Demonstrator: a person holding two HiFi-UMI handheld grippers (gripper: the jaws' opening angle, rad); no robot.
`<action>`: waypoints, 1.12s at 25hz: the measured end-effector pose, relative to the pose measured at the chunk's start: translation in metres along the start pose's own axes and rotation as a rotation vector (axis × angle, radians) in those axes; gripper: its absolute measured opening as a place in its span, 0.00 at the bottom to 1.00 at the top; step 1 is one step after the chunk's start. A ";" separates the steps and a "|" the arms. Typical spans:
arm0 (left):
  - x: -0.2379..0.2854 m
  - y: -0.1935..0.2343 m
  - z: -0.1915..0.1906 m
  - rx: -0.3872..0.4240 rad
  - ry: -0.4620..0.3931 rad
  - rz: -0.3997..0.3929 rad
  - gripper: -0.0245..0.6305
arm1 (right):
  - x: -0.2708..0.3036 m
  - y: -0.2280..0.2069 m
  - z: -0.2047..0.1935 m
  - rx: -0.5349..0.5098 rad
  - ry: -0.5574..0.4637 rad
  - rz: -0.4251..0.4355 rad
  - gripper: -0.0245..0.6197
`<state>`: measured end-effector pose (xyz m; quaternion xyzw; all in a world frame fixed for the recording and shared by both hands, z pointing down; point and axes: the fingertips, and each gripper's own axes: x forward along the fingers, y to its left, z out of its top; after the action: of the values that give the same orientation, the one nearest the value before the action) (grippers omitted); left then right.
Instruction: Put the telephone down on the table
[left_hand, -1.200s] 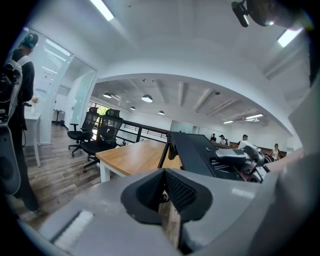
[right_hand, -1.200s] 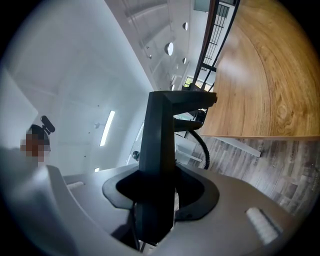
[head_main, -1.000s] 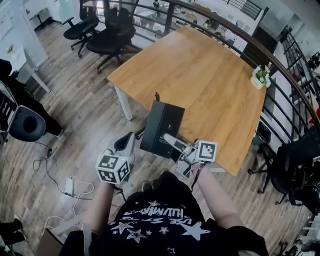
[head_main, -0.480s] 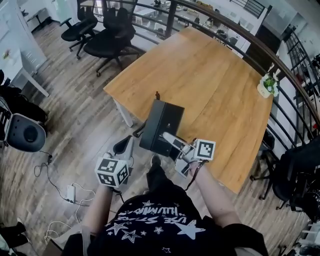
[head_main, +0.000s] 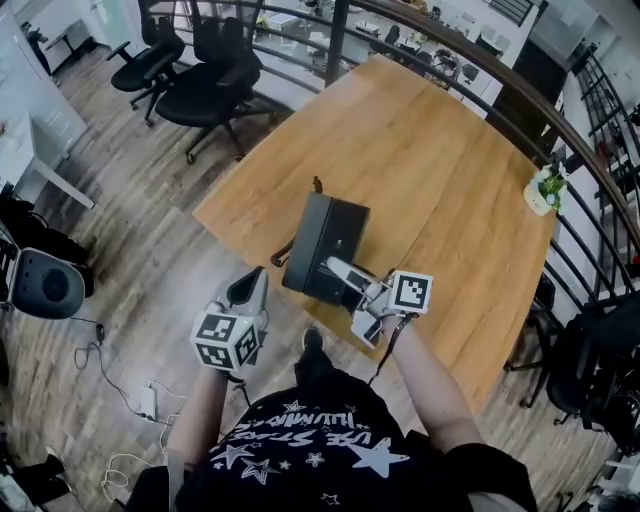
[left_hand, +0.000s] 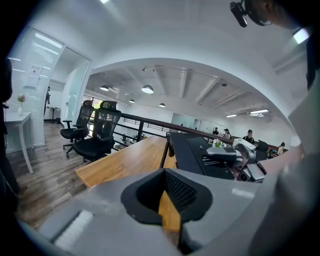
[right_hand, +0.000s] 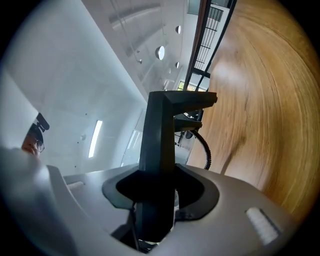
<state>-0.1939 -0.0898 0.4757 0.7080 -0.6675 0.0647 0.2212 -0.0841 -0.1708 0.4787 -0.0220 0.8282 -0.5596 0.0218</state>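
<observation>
Looks like a black desk telephone w/ a coiled cord, carried on edge and pinched across its thin side by the right hand-held gripper; jaws set wide around the casing, pads pressed on both faces. Hangs in the air over the near edge of the table, base not yet down on the wood as far as the head view shows. Left hand-held gripper: spread a little, nothing between the jaws (only table wood seen through the gap), riding beside the phone but apart from it. Probably hard plastic, stiff, so no give under the pads; smooth shell, so prob. slippery if the grip loosens. Moderately heavy for a one-sided pinch, w/ most of the body sticking out past the jaws, hence likely to swing or pivot. Handset and cord not fixed to the body, presumably; could slide off or snag if tilted further. Best held as now, on the rigid casing near its lower edge, not on the cord or handset. Worth levelling the base before letting go, then setting down flat, well inside the table edge, away from the small plant pot at the far corner.
</observation>
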 end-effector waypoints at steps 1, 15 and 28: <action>0.008 0.003 0.002 -0.001 0.005 0.001 0.04 | 0.002 -0.005 0.009 0.000 -0.002 -0.002 0.31; 0.097 0.022 0.030 0.067 0.054 -0.025 0.04 | 0.024 -0.069 0.081 0.026 -0.069 -0.011 0.31; 0.148 0.050 0.031 0.082 0.128 -0.124 0.04 | 0.046 -0.097 0.103 0.056 -0.166 -0.059 0.31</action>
<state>-0.2339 -0.2387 0.5164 0.7509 -0.6038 0.1230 0.2379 -0.1230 -0.3052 0.5303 -0.0924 0.8065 -0.5792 0.0744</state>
